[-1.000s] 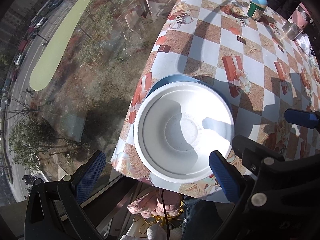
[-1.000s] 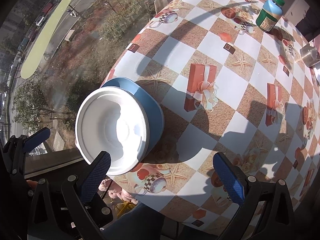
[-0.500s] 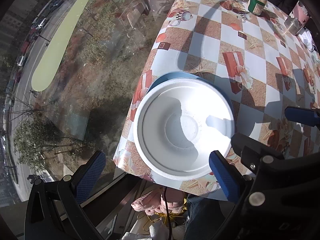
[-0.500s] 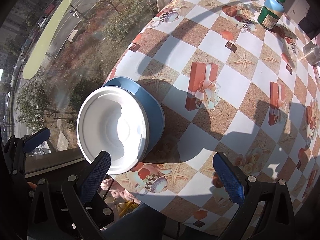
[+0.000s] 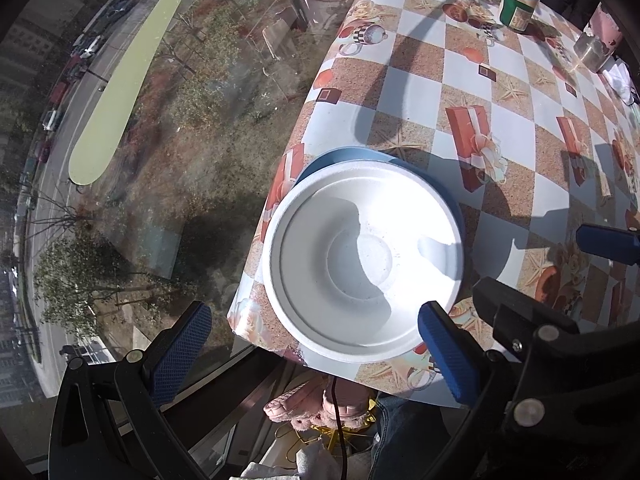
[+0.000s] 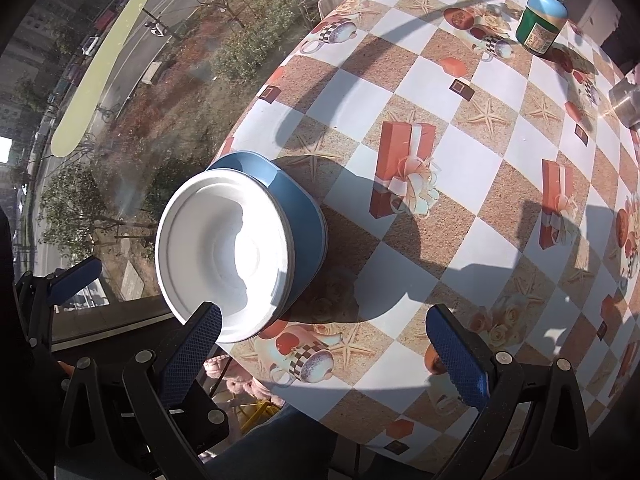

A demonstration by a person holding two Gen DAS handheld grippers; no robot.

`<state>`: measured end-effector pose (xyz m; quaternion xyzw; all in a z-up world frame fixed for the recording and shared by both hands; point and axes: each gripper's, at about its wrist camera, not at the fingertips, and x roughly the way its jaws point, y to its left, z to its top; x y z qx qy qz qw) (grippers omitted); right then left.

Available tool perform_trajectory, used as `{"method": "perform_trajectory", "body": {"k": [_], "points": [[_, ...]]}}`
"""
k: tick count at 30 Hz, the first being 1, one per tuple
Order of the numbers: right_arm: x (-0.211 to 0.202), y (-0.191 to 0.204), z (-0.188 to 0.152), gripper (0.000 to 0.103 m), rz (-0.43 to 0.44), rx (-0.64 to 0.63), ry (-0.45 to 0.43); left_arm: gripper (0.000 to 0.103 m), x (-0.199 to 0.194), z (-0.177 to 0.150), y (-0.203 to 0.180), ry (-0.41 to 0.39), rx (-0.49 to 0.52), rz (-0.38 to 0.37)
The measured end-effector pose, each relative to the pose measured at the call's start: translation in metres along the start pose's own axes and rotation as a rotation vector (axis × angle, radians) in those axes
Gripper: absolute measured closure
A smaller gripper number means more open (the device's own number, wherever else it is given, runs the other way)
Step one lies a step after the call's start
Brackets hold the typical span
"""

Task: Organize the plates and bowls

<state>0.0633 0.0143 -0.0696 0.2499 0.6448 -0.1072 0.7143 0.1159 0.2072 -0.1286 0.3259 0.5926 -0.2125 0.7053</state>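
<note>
The fingers of the left gripper (image 5: 316,350) stand spread wide and empty, one blue pad (image 5: 447,354) just beside the near rim of the white bowl (image 5: 362,262), the other off past the bench edge; the right gripper (image 6: 322,354) is likewise spread, holding nothing, its left pad close to the bowl's near edge. Compared with a second ago almost nothing has shifted: the white bowl still sits nested in the blue bowl (image 6: 308,220) at the near corner of the bench (image 5: 516,128), and both grippers hover at much the same stand-off. That suggests the stacking step is done and the hands are pausing or about to draw back. The stack sits close to the bench edge, beside a window onto the street far below, so a careless nudge could push it off. Further back stand a green bottle (image 6: 542,20) and a metal cup (image 5: 594,50), well apart from the bowls and not in the way. No plates show in either view.
</note>
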Motion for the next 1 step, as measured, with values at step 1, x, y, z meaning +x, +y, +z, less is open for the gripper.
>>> {"method": "perform_trajectory", "body": {"k": [1], "points": [[-0.0001, -0.0016, -0.0007, 0.000, 0.002, 0.001, 0.001, 0.000, -0.0018, 0.0007, -0.0007, -0.007, 0.000, 0.000]]}}
